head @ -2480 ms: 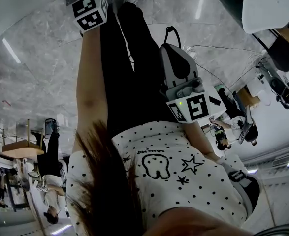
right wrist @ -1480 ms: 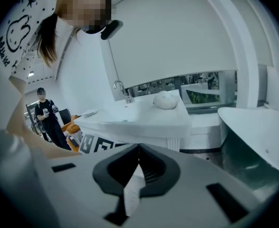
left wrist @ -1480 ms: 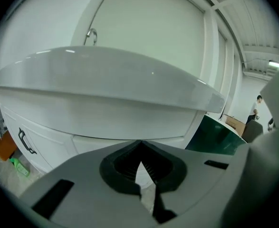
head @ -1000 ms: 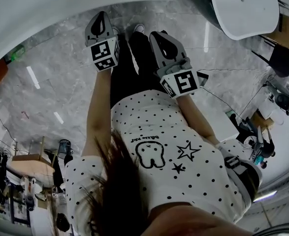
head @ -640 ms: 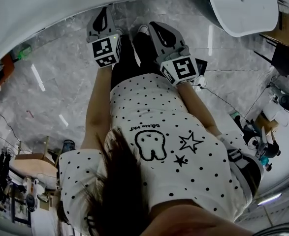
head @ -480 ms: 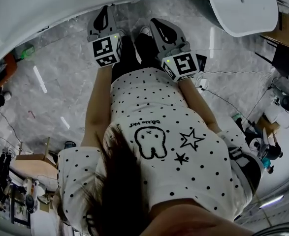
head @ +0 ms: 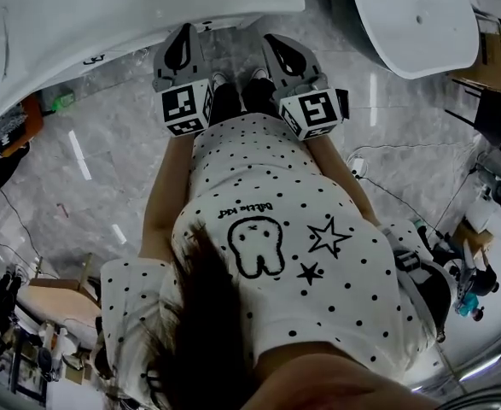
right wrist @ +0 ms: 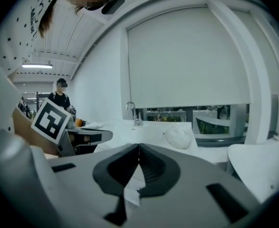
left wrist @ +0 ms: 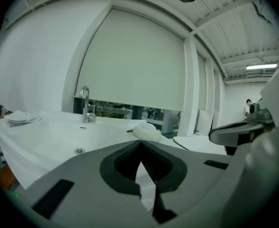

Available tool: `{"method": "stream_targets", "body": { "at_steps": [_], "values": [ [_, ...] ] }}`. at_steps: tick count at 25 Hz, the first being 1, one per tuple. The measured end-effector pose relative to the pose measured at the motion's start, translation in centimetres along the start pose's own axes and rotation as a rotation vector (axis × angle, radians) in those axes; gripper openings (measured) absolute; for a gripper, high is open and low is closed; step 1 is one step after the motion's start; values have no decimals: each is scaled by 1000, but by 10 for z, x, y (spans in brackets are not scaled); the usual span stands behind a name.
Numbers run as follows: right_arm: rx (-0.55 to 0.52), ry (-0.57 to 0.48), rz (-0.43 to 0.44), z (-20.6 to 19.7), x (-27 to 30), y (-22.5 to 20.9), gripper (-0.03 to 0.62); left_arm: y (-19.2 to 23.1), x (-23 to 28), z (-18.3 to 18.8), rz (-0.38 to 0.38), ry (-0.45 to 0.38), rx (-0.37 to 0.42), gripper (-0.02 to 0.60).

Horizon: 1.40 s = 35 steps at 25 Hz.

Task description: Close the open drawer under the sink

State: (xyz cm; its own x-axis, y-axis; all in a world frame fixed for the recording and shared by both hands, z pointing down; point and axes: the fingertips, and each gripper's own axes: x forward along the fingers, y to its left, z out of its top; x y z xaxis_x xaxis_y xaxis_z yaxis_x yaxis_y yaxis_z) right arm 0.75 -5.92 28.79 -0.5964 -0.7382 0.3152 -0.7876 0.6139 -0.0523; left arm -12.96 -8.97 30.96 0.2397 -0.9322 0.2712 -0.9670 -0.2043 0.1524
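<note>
No drawer shows in any view. The white sink counter fills the top of the head view, and my two grippers point at its edge side by side. My left gripper is shut with nothing held; in the left gripper view its tips meet in front of the basin, with the faucet behind. My right gripper is also shut and empty; its tips meet below the counter top and faucet.
A white crumpled cloth lies on the counter right of the basin, a plate at its left end. A round white table stands to the right. Grey marble floor spreads below. A person stands far off.
Both grippers have risen and drawn level with each other, the left more than the right. The sink counter has come further into the head view. Both stayed shut.
</note>
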Motion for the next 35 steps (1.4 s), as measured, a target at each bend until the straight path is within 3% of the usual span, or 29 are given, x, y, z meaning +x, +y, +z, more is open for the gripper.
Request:
{"method": "stream_targets", "body": {
  "at_steps": [10, 17, 24, 29, 35],
  "values": [
    [-41, -48, 58, 16, -7, 10, 14, -21, -40, 34, -23, -83, 29, 5],
    [-41, -65, 107, 21, -14, 5, 14, -37, -60, 32, -11, -62, 30, 5],
    [-73, -12, 163, 16, -13, -14, 14, -63, -48, 36, -6, -67, 54, 5],
    [-96, -11, 181, 12, -19, -34, 14, -94, -34, 34, -42, -50, 69, 5],
    [-90, -20, 164, 5, -32, -61, 14, -119, -24, 31, -46, -69, 71, 5]
  ]
}}
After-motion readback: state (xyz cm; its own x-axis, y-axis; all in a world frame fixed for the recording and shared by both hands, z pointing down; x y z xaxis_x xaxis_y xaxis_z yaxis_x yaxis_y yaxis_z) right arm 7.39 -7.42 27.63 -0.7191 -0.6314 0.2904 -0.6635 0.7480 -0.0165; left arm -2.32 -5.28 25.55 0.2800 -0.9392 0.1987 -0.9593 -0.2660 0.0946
